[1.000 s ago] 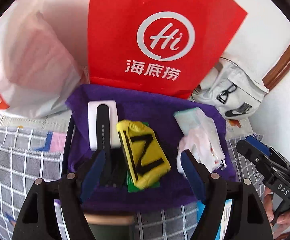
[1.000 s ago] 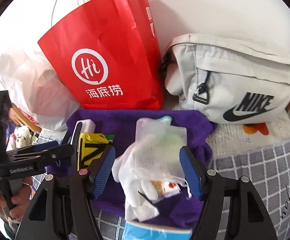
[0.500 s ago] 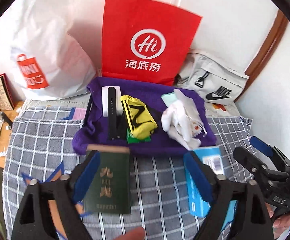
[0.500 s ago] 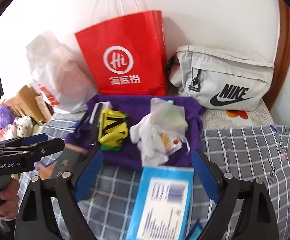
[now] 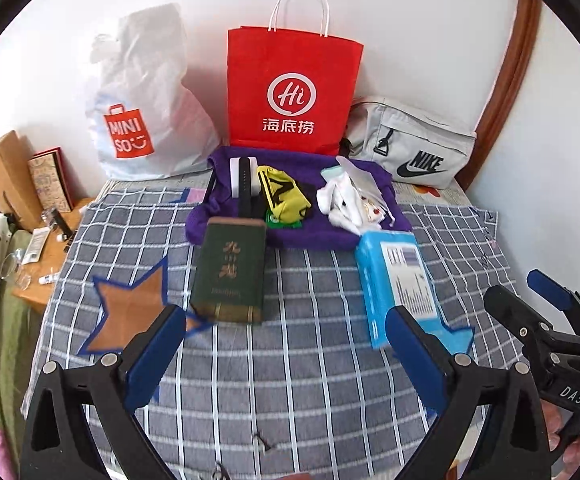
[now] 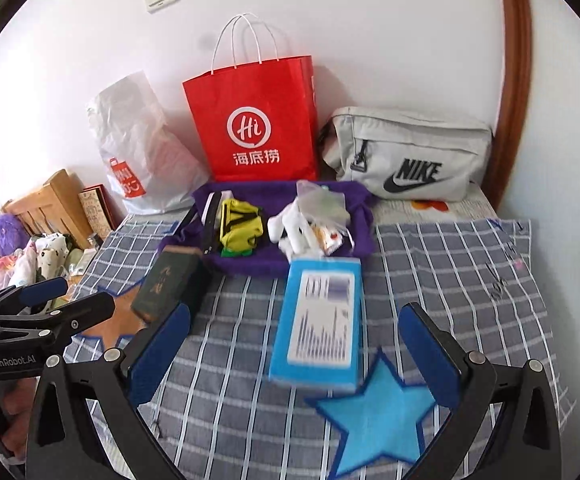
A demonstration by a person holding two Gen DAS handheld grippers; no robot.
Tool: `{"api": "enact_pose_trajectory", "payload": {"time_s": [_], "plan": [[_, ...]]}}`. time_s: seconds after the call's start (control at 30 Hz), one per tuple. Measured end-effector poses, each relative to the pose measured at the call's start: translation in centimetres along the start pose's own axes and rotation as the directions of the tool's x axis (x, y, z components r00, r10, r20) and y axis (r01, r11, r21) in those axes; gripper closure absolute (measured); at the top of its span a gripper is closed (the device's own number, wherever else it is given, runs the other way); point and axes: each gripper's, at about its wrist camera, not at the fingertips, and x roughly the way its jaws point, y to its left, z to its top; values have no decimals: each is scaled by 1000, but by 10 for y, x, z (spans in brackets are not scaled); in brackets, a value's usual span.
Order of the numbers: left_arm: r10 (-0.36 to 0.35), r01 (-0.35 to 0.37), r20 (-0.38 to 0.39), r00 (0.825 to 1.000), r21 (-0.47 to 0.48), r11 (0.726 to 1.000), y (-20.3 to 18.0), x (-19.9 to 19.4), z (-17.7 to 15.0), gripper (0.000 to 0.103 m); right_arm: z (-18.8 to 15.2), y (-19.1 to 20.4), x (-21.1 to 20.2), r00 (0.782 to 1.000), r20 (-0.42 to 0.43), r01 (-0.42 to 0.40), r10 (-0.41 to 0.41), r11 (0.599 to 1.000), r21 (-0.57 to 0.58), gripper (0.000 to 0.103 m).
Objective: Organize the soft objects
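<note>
Purple cloth (image 5: 302, 236) at the far end of the checked blanket (image 5: 290, 360) carries the soft stuff: yellow pouch (image 5: 285, 194), white socks (image 5: 340, 202) tangled with a crinkly packet, plus a white power bank (image 5: 238, 178) with a black strap across it. Your left gripper (image 5: 285, 344) is wide open, holding nothing, hovering low over the blanket near you. Same for your right gripper (image 6: 294, 344): jaws spread, empty, above the blue box (image 6: 318, 320).

Risks from here:
- 2 hard items sit between you and the cloth (green book (image 5: 229, 272) and blue box, both touching its near edge). Reach straight in and you'll likely shove them into the pile.
- Socks and packet are bunched together; a pinch there probably lifts both or drags the cloth along.
- Yellow pouch lies right beside the strap, so a sloppy close could snag the strap too.
- Both grippers are close together; crossing paths could knock them.
- Red bag (image 5: 292, 92) stands upright just behind the cloth, easy to tip.
</note>
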Motion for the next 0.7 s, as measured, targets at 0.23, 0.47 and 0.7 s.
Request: {"api": "enact_pose_trajectory", "payload": {"time_s": [0.23, 0.47, 0.7], "plan": [[18, -18, 42, 999, -6, 1000, -10, -36, -34, 2, -37, -2, -38, 1000, 8, 3, -3, 1000, 12, 0], [43, -43, 78, 996, 3, 999, -19, -65, -61, 2, -62, -2, -82, 999, 50, 14, -14, 1000, 7, 0], [39, -39, 100, 994, -4, 999, -18, -82, -75, 2, -71, 2, -104, 996, 84, 32, -31, 999, -14, 0]]}}
